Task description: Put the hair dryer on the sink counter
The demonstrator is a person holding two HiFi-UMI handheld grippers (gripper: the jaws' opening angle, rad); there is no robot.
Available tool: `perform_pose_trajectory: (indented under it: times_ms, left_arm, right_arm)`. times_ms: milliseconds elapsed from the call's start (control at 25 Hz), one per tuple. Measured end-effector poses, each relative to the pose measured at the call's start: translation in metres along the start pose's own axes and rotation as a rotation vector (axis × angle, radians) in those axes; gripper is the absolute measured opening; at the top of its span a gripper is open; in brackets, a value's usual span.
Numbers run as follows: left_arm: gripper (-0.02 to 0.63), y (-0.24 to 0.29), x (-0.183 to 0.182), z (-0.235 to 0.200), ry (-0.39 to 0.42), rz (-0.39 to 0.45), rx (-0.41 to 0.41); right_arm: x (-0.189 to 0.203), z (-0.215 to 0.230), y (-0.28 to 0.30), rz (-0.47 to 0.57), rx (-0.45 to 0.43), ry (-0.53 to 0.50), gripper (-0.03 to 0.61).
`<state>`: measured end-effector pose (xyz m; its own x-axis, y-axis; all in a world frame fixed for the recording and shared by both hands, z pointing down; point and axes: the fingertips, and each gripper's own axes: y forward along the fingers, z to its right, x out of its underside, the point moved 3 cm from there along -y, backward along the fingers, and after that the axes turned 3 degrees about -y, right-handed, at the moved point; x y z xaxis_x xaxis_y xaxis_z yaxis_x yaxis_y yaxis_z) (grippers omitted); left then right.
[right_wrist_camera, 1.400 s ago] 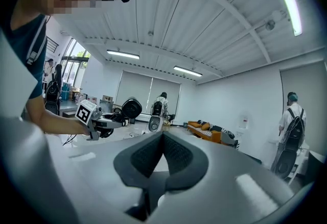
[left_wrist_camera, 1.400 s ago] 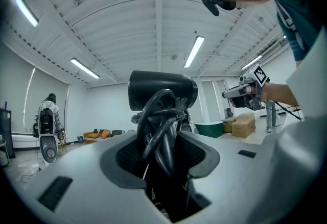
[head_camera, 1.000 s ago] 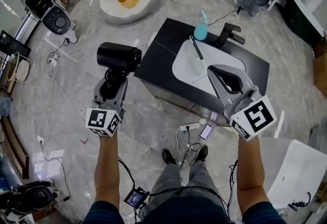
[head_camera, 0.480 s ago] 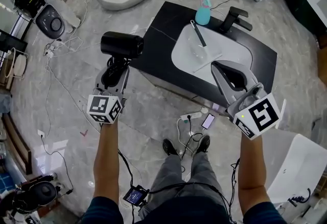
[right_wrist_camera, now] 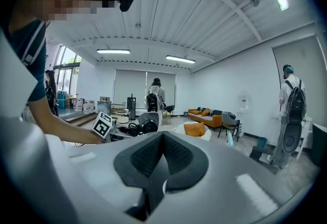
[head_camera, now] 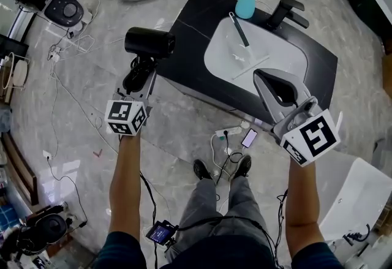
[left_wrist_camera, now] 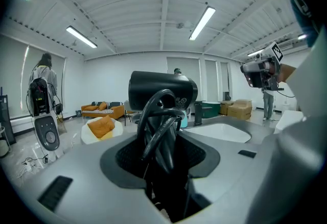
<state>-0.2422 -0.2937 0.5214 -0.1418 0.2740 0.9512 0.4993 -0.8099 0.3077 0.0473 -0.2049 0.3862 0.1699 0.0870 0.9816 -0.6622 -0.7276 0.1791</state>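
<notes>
Nearest the person, the left gripper (head_camera: 139, 75) was clamped on the handle of the black hair dryer (head_camera: 149, 43). In the left gripper view, the looped power cord was bunched between the jaws along with the handle. The right gripper (head_camera: 278, 86) had its jaws pressed together with nothing between them, and it hung over the near edge of the sink counter (head_camera: 191, 34), by the white basin (head_camera: 263, 53).

The dryer was in the air, handle down in the jaws, its barrel lying level and crosswise to the gripper. In the head view the barrel's right end showed against the counter's left edge, and the rest was over the marble floor. The bare black countertop to the left of the basin lay just ahead and to the right of the dryer. The left hand, already carrying it, looked the one to finish the placing.

How high the dryer rode above the counter could not be told from overhead. The handle was mostly hidden by cord and jaws, and no plug showed.

Farther back stood a teal bottle (head_camera: 246, 7) and the black faucet (head_camera: 290, 11).
</notes>
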Motion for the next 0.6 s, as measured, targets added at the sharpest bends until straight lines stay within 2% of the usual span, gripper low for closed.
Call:
perform_pose_trajectory:
  times_ms: [600]
  left_arm:
    - [0.173,0.049,0.041,-0.016,-0.014,-0.071,-0.003]
  right_arm:
    - [0.041,0.007,0.018,-0.032,-0.002,0.041,0.009]
